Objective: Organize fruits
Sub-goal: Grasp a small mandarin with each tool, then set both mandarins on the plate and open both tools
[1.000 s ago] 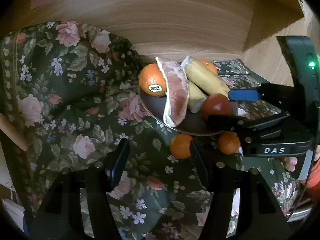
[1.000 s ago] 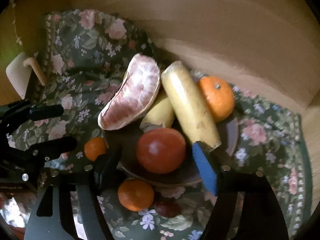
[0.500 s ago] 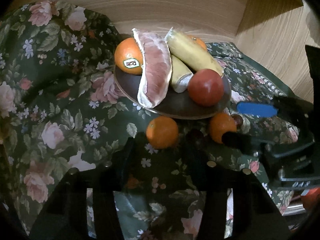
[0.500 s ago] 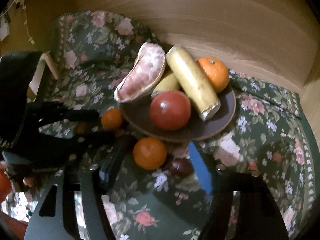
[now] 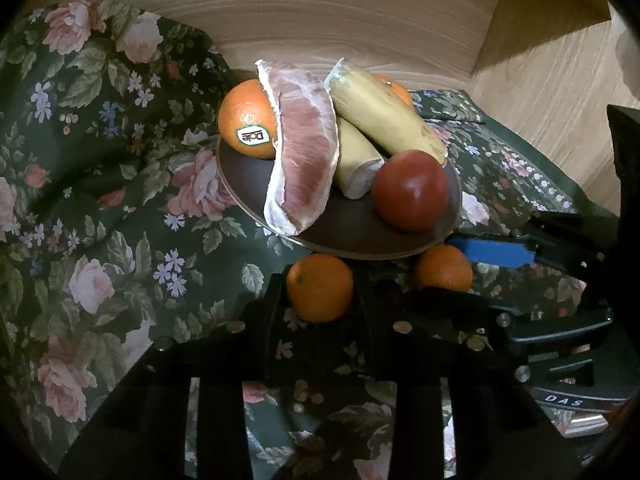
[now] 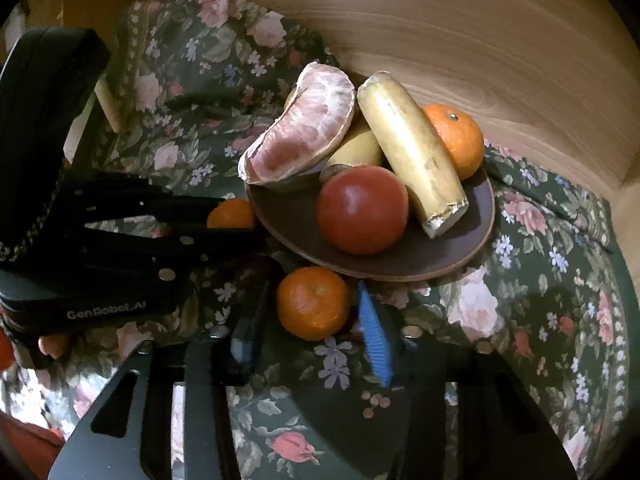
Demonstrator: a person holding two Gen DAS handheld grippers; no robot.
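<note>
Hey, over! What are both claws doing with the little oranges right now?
Left gripper open around one mandarin. Right gripper open around the other mandarin. Both on the cloth, beside the plate. Nothing blocking.

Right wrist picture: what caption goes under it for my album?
Two grippers each straddle a small orange beside a brown plate piled with fruit.

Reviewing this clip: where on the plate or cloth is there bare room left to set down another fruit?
On the brown plate, the front dish below the tomato and beside the banana end is bare. The floral cloth right of the plate is open too. The plate's back and its front-left rim, where both grippers straddle mandarins, are crowded.
</note>
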